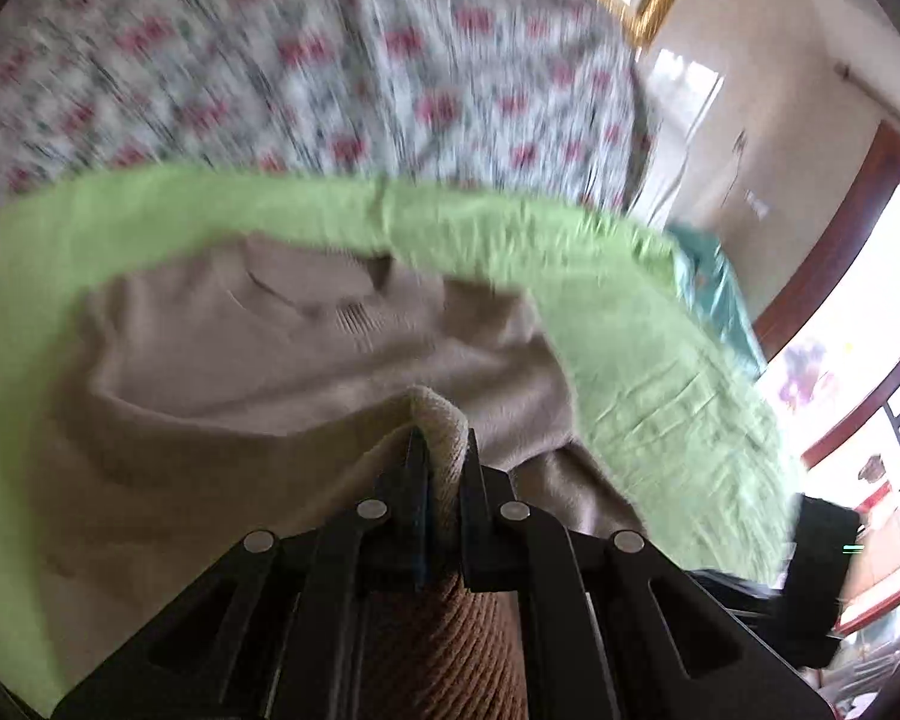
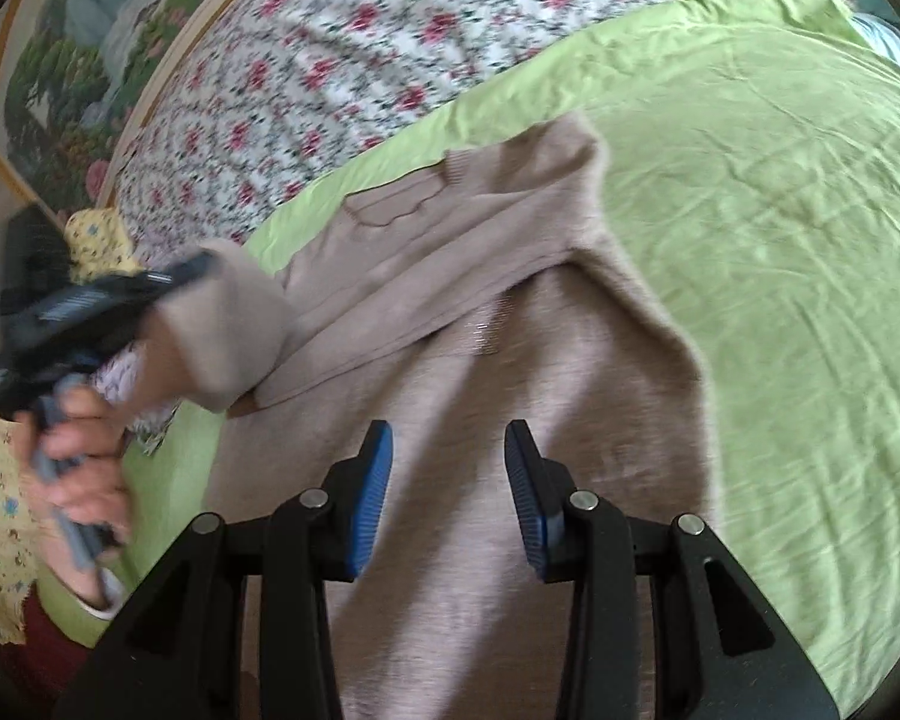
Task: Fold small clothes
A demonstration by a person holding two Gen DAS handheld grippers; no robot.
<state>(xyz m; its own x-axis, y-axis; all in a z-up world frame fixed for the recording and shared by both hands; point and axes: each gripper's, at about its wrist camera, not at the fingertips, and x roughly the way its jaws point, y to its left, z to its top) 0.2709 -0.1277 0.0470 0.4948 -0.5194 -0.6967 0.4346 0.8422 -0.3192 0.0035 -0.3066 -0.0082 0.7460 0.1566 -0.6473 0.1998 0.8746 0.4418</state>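
Left gripper point(image 1: 441, 450) pinches the sweater point(image 2: 480, 420) cuff tight; right gripper point(image 2: 448, 480) hangs half-open above the sweater — cuff might slip mid-swing, spoiling the fold.

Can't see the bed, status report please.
Left tool shut on sweater sleeve. Right tool open above sweater, empty. Nothing in the way.

We found no text, label, brand, number or sign that could be read anywhere in either view; the blur and the fisheye bend left nothing legible on any cloth, wall or tool
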